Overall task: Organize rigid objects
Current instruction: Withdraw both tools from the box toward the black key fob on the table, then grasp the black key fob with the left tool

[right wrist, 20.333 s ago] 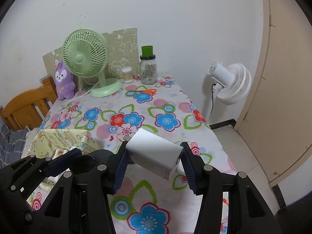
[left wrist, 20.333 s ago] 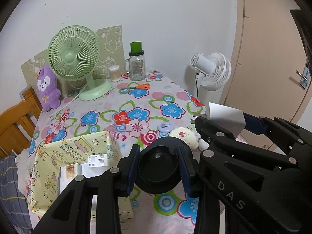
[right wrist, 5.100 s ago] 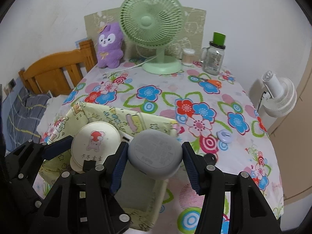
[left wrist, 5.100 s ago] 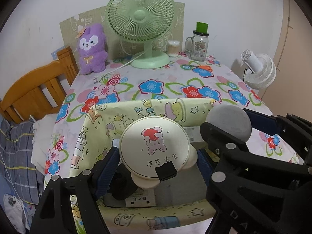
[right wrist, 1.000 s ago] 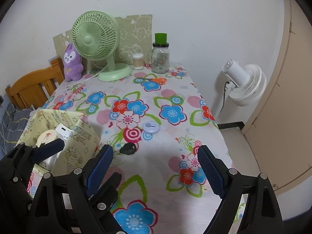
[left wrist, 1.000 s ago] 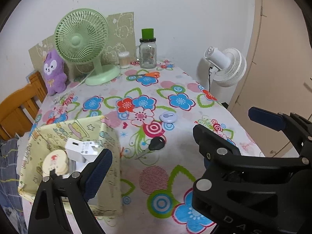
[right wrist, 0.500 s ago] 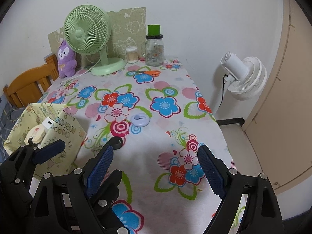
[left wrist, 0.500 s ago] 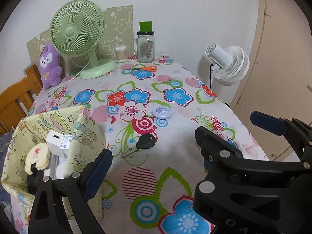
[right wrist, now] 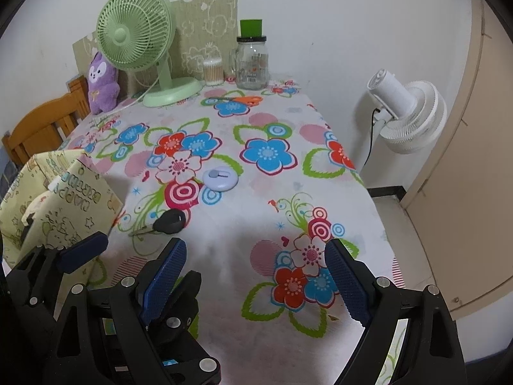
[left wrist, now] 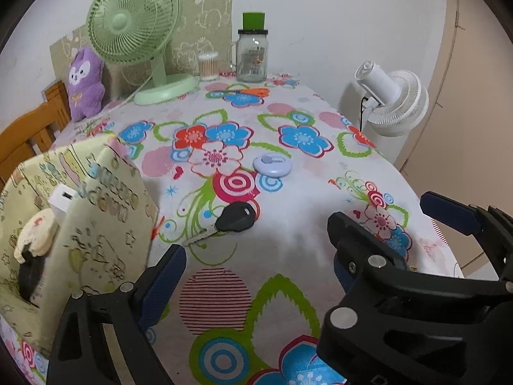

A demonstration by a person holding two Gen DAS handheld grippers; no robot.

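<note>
We are between picks: both grippers empty, jaws spread wide, nothing between the pads. Left gripper (left wrist: 256, 266) hangs over the floral tablecloth (left wrist: 320, 199) with the black car key (left wrist: 235, 221) just ahead of it. Right gripper (right wrist: 255, 263) sits beside it, the same key (right wrist: 170, 221) ahead and to its left.

Two loose rigid items are on the cloth: the key and the lilac round disc (left wrist: 272, 164), a little further back, apart from each other, both lying flat. The yellow fabric bin (left wrist: 105, 211) stands at the table's left edge, already holding a white charger block (left wrist: 62, 199) and a cream round item (left wrist: 37, 234), plus something black low down.

We judge the step as approach to the last two pieces. Next move calls for lowering the left jaws onto the key head, which is flat and thin, so the pads need to straddle it close to the cloth. The disc (right wrist: 220, 177) looks like the right gripper's target; it is low and smooth, may slip. Green fan (left wrist: 134, 22), jar (left wrist: 251, 57) and purple plush (left wrist: 85, 83) at the back look like fixtures, not targets.
</note>
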